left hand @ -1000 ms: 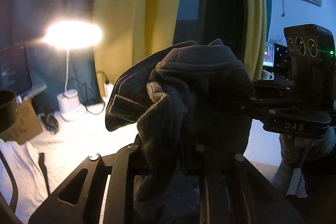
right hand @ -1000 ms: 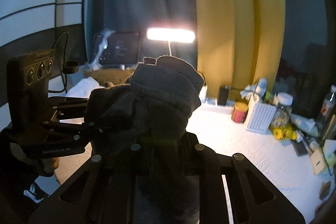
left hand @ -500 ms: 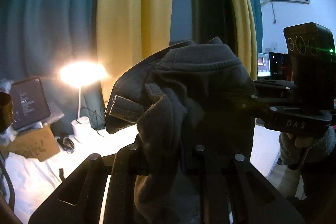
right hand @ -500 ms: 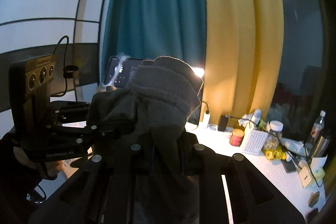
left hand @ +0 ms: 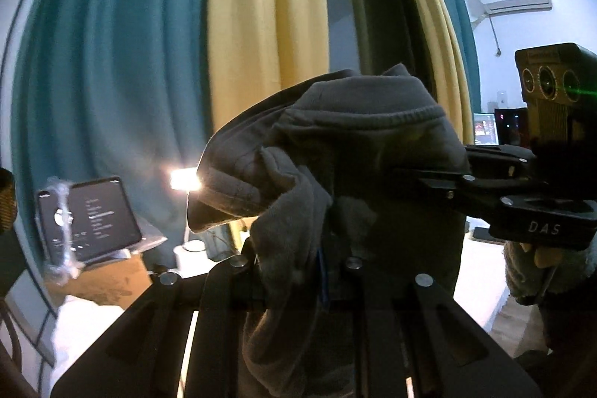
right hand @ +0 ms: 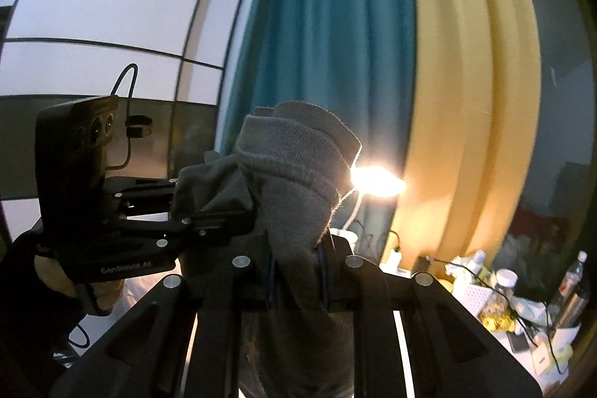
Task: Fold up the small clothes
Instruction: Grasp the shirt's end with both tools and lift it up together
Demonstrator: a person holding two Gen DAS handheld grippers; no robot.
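A small dark grey garment (left hand: 358,144) with a ribbed hem hangs bunched up in the air between both grippers. My left gripper (left hand: 298,271) is shut on one bunch of its cloth, which hides the fingertips. In the right wrist view my right gripper (right hand: 296,271) is shut on the lighter ribbed part of the garment (right hand: 294,174). The two grippers meet at right angles, close together. The right gripper (left hand: 421,174) reaches in from the right, the left gripper (right hand: 220,224) from the left. A hand (left hand: 537,260) holds the right one.
Teal curtains (left hand: 112,81) and yellow curtains (left hand: 261,25) hang behind. A lit lamp (left hand: 183,179), a tablet (left hand: 87,219) and a cardboard box (left hand: 108,280) stand on the white table (left hand: 86,319). Bottles and a white basket (right hand: 481,290) crowd the table's right side.
Both grippers have risen together with the garment still held. The lamp and table have sunk low in both views, and more curtain shows. Neither grip has altered.
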